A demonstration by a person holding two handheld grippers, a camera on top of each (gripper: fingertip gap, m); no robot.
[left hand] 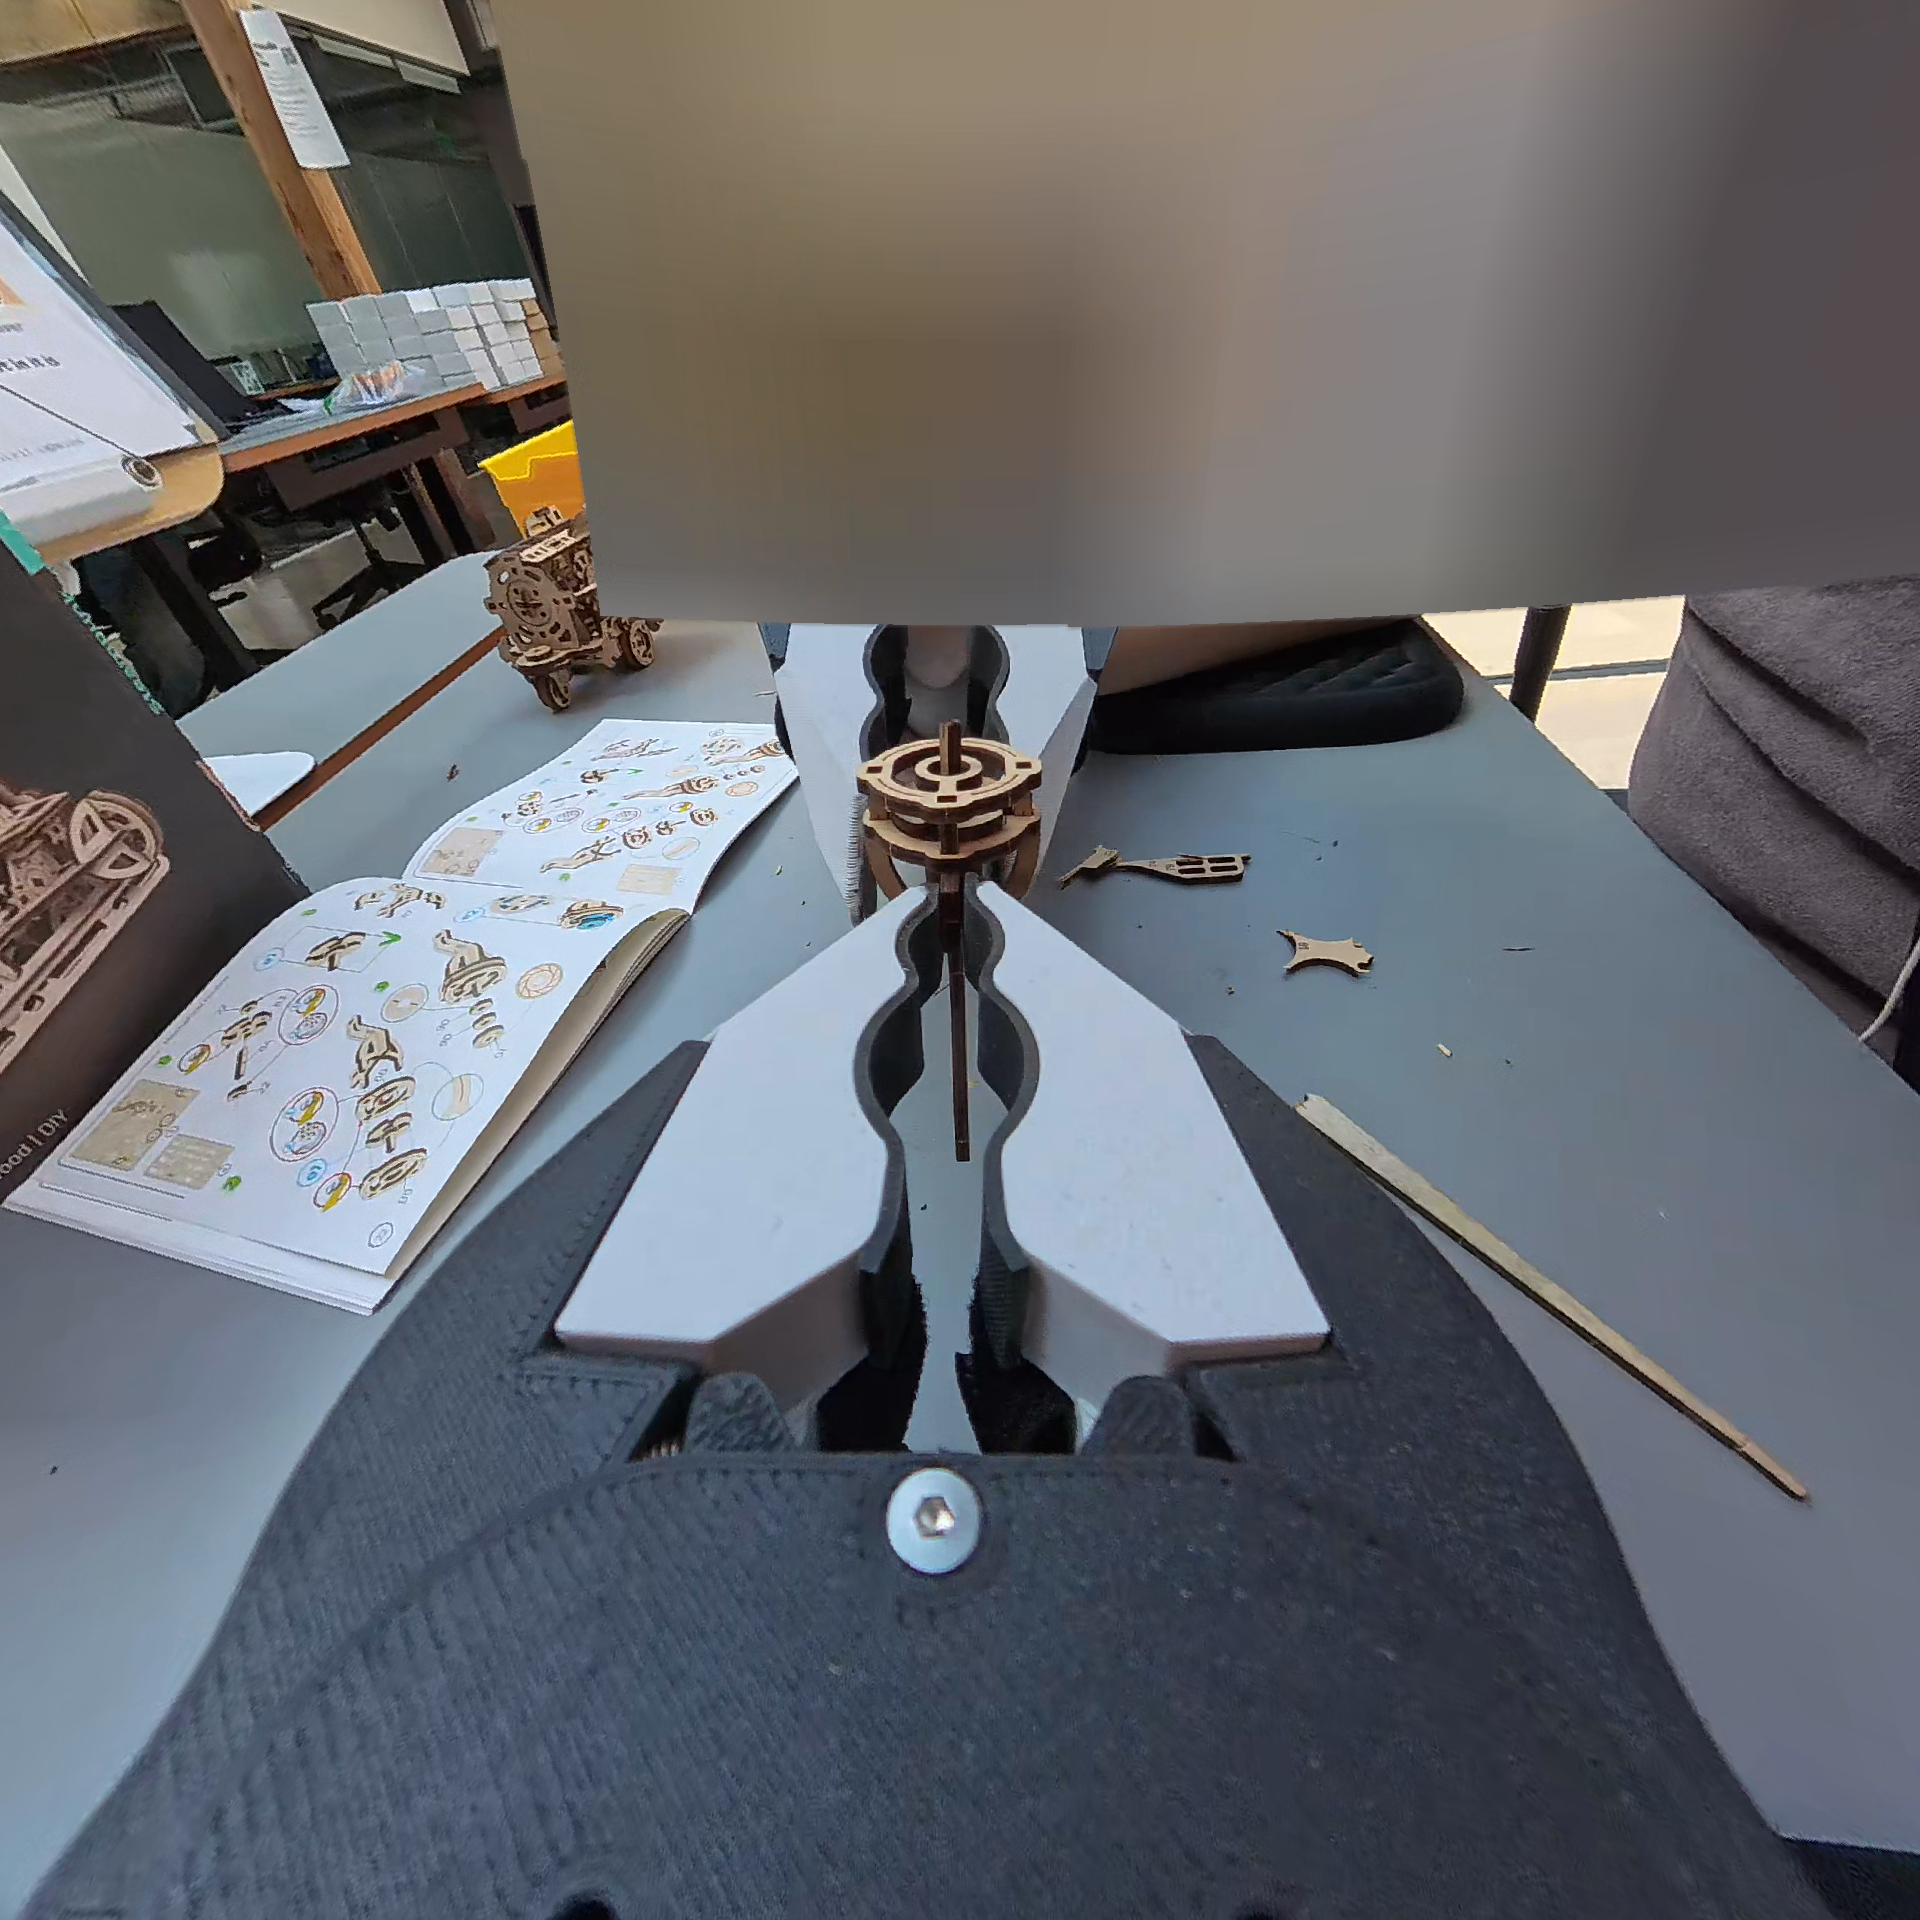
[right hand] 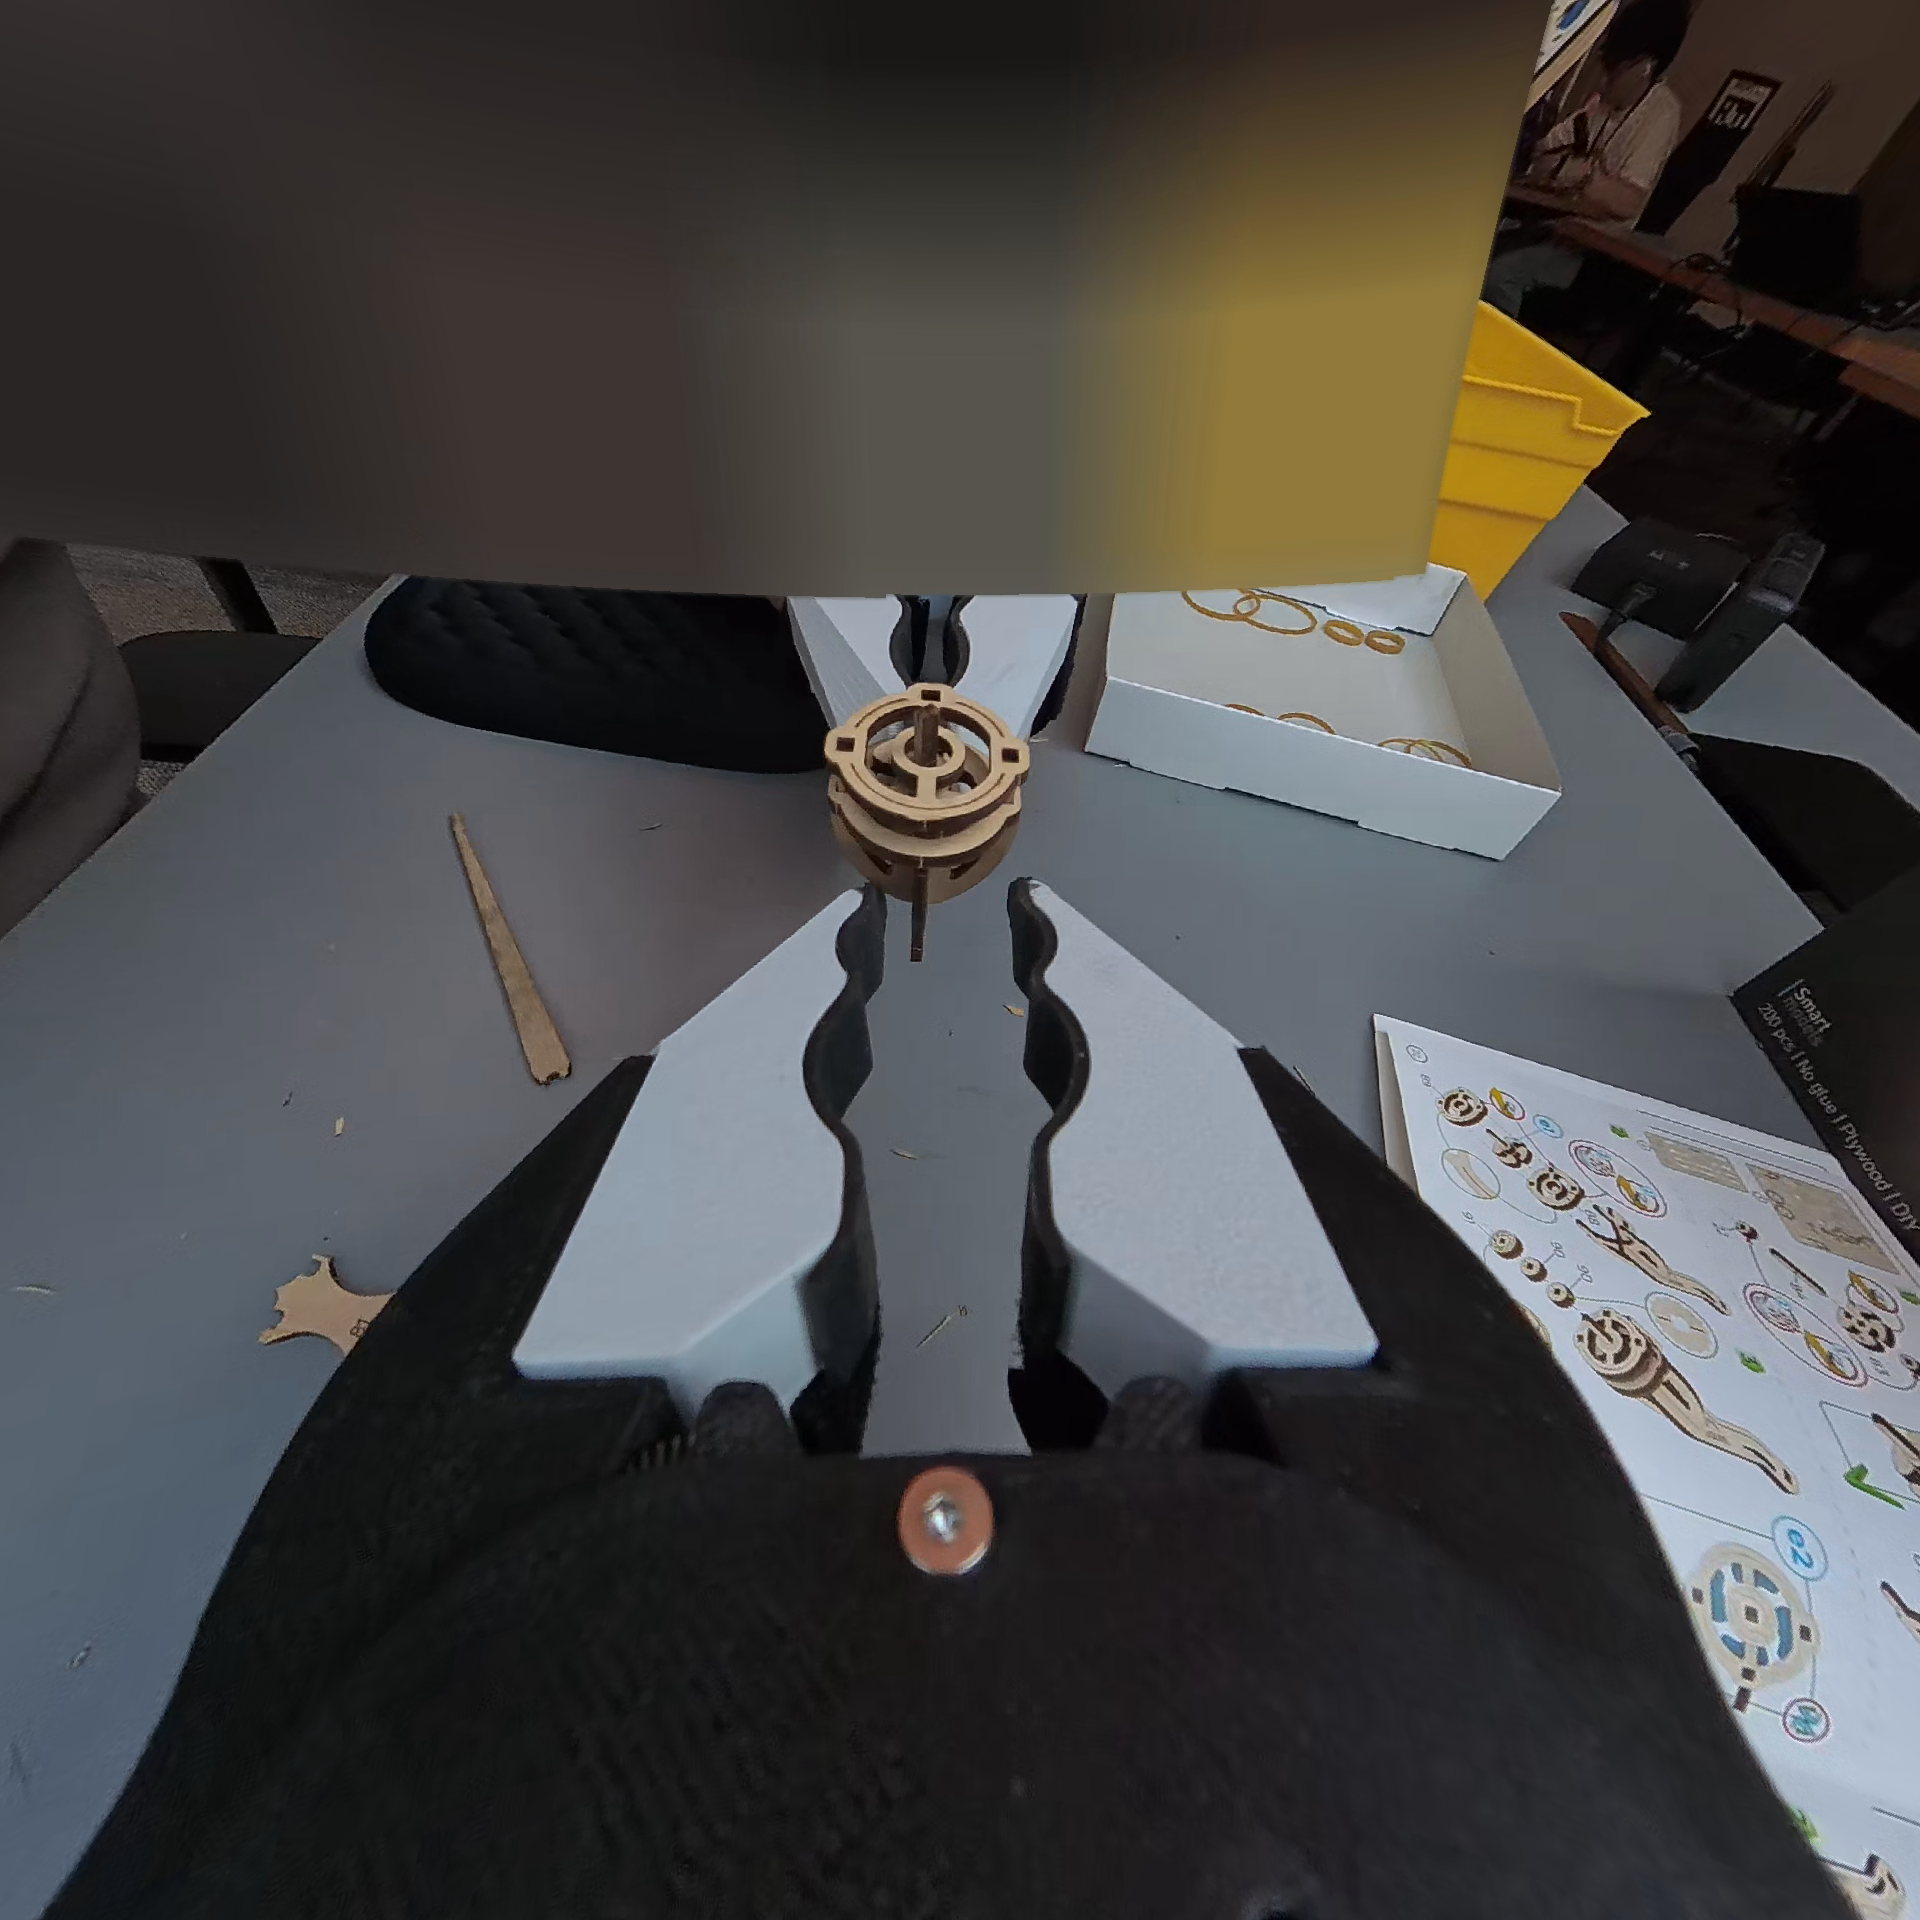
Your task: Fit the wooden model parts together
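1. Plywood assembly: we see a stack of ringed wooden discs (left hand: 948,805) on a thin dark wooden axle (left hand: 958,1023), held in the air above the grey worktop (left hand: 1351,1039).
2. Left tool (left hand: 948,902): jaws nearly closed, tips pinching the axle just below the discs; the axle's lower end hangs free between the fingers.
3. Right tool (right hand: 948,894): jaws parted, holding nothing; its tips sit just beside the underside of the discs, and we cannot tell if they touch.
4. Lying on the worktop: open instruction booklet (left hand: 416,1018), loose wooden strip (left hand: 1538,1288), small plywood offcuts (left hand: 1325,951), white cardboard tray (right hand: 1320,727).
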